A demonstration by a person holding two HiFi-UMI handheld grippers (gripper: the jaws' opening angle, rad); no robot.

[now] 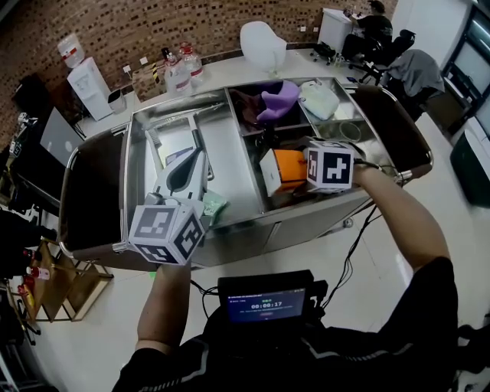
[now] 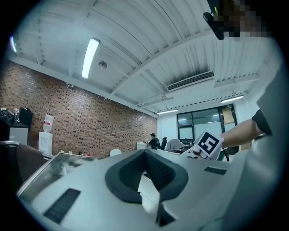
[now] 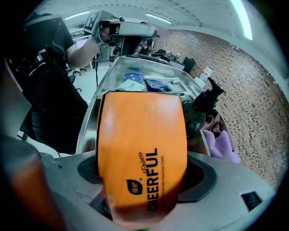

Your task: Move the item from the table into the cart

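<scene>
An orange box (image 1: 289,164) printed "CHEERFUL" (image 3: 142,149) is clamped between the jaws of my right gripper (image 1: 295,172), which is shut on it. The box hangs over the right front compartment of the steel cart (image 1: 245,222). In the right gripper view the box fills the space between the jaws of the right gripper (image 3: 144,178). My left gripper (image 1: 191,157) hovers over the cart's left compartment and points upward. Its dark pads (image 2: 131,173) meet with nothing between them.
The cart's back compartments hold a purple item (image 1: 277,101) and a pale green pouch (image 1: 320,99); a small green packet (image 1: 213,205) lies front left. Behind the cart is a table with water bottles (image 1: 180,69) and a white chair (image 1: 262,42). A person (image 1: 375,23) sits far right.
</scene>
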